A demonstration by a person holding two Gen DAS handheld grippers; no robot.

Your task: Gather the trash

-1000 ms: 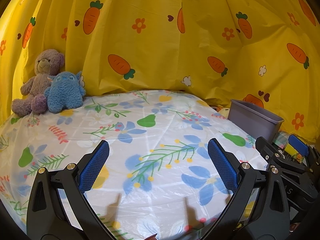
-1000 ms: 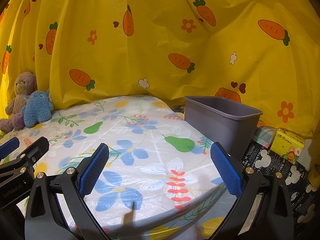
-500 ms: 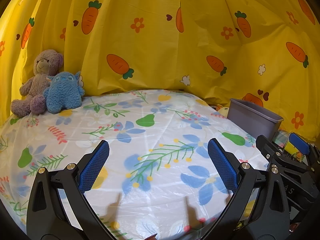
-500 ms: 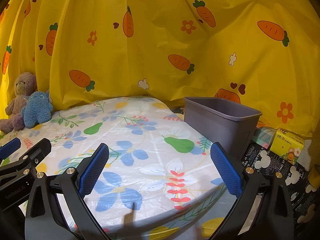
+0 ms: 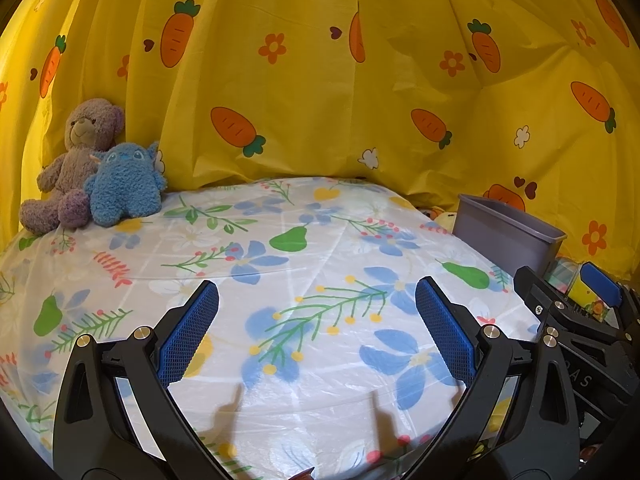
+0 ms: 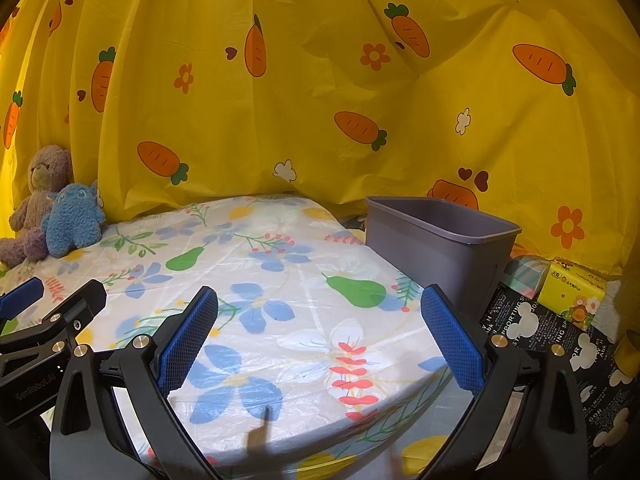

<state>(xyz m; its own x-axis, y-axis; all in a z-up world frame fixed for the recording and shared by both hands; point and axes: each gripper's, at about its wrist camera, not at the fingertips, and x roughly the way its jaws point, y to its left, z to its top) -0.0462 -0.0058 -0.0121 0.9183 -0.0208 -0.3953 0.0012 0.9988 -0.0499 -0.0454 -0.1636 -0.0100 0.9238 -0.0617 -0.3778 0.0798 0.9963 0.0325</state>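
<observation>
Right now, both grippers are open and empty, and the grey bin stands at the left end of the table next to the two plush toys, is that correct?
Not quite. The grey bin stands at the right end of the table, opposite the two plush toys, as the right wrist view shows. The left gripper and right gripper are indeed open and empty.

The left gripper (image 5: 316, 300) hangs spread wide over a round table (image 5: 280, 248) in glossy floral plastic; a purple teddy bear (image 5: 72, 164) and blue furry plush (image 5: 124, 184) touch at the far-left edge, grey plastic bin (image 5: 504, 232) right
</observation>
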